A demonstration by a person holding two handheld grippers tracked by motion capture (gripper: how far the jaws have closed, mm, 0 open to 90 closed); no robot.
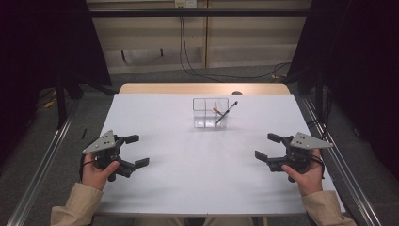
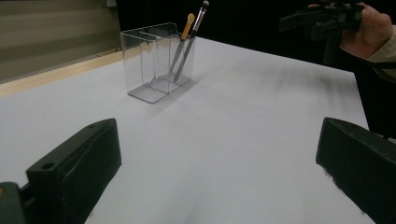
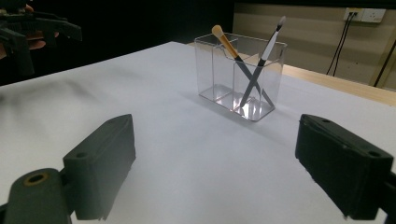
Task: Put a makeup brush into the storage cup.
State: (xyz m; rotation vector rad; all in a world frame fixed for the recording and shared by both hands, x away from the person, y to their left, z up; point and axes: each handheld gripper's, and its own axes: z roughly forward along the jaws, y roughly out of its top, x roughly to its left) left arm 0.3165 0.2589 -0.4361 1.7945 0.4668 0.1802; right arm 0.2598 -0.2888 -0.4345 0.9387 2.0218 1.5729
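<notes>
A clear plastic organiser (image 1: 210, 113) (image 2: 156, 63) (image 3: 240, 77) with dividers stands on the white table (image 1: 197, 160), past its middle. Two makeup brushes lean crossed in its right compartment: one with a tan tip (image 2: 188, 22) (image 3: 225, 39) and one with a dark handle and pale tip (image 1: 227, 112) (image 2: 200, 16) (image 3: 271, 39). My left gripper (image 1: 136, 150) (image 2: 215, 168) rests at the table's left side, open with nothing between its jaws. My right gripper (image 1: 268, 147) (image 3: 219, 168) rests at the right side, also open and empty. Both point toward the table's middle.
A bare strip of wood (image 1: 204, 88) runs along the table's far edge. Metal rails (image 1: 42, 165) flank the table on both sides. Cables (image 1: 226, 73) lie on the floor behind, below a wall socket (image 3: 369, 14). Dark curtains hang at left and right.
</notes>
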